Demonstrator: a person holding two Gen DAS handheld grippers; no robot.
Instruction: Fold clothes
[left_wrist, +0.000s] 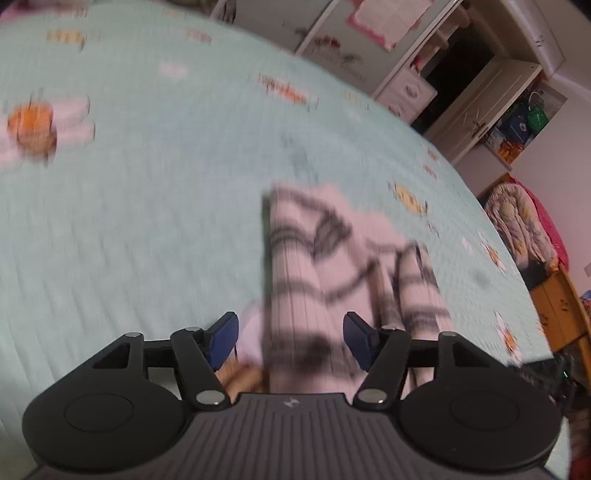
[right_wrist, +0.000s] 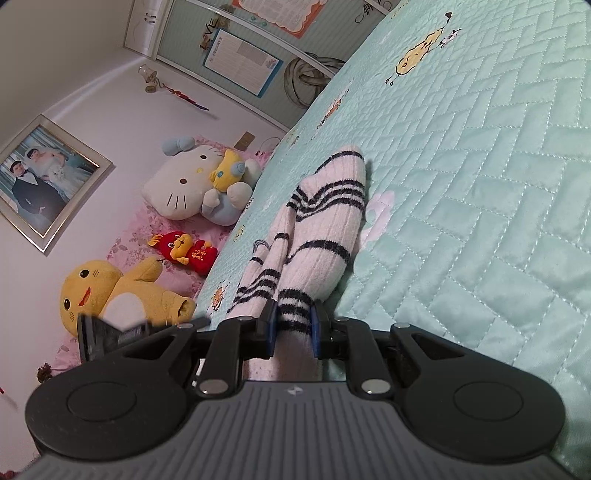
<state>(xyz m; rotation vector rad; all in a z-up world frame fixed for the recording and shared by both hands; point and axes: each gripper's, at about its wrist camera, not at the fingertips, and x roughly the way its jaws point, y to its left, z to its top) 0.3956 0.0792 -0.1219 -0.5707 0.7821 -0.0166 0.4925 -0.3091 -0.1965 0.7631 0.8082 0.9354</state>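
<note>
Right gripper (right_wrist: 293, 328) fingers pinch a striped sock (right_wrist: 325, 218) on the quilted bed cover (right_wrist: 480, 184) — cuff end hidden behind the gripper body. Left gripper (left_wrist: 290, 341) fingers spread, pads clear of the sock (left_wrist: 295, 258) — view motion-blurred.

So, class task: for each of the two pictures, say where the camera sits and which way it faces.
Left wrist: on the left gripper, tilted down over the quilt; jaws apart around the striped sock.
Right wrist: on the right gripper, facing along the bed toward plush toys; jaws clamp the sock.
Shared: sock, quilt.

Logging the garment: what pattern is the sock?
White ribbed sock with dark stripe bands; clearest in the right wrist view.
</note>
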